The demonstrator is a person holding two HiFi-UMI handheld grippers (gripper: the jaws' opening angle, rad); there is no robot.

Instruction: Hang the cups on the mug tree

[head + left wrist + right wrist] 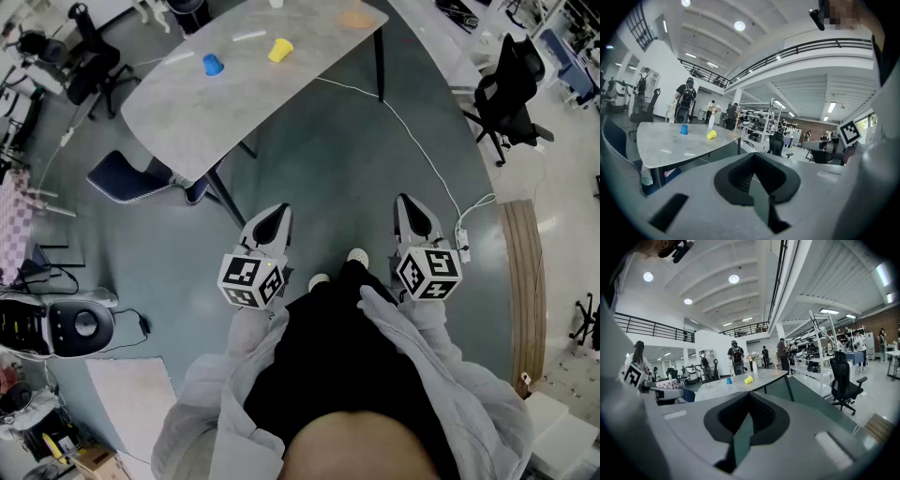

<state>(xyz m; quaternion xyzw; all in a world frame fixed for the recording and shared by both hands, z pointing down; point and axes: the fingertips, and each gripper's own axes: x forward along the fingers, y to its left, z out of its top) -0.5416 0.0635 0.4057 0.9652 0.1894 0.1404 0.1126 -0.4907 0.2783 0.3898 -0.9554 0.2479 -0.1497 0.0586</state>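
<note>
A blue cup (214, 64) stands upside down on the grey table (187, 122), and a yellow cup (280, 50) lies on its side to the right of it. The mug tree's wooden base (357, 18) shows at the table's far end. Both grippers are held over the floor, well short of the table. My left gripper (273, 221) is shut and holds nothing, and so is my right gripper (409, 208). The left gripper view shows the blue cup (684, 130), yellow cup (711, 135) and mug tree (736, 126) far ahead. The right gripper view shows the same blue cup (729, 380), yellow cup (748, 379) and mug tree (776, 365).
A blue chair (131, 178) is tucked at the table's near corner. A black office chair (511, 80) stands at the right. A white cable (412, 141) runs over the floor to a power strip (462, 246). A white vase (754, 366) stands on the table. People stand beyond it.
</note>
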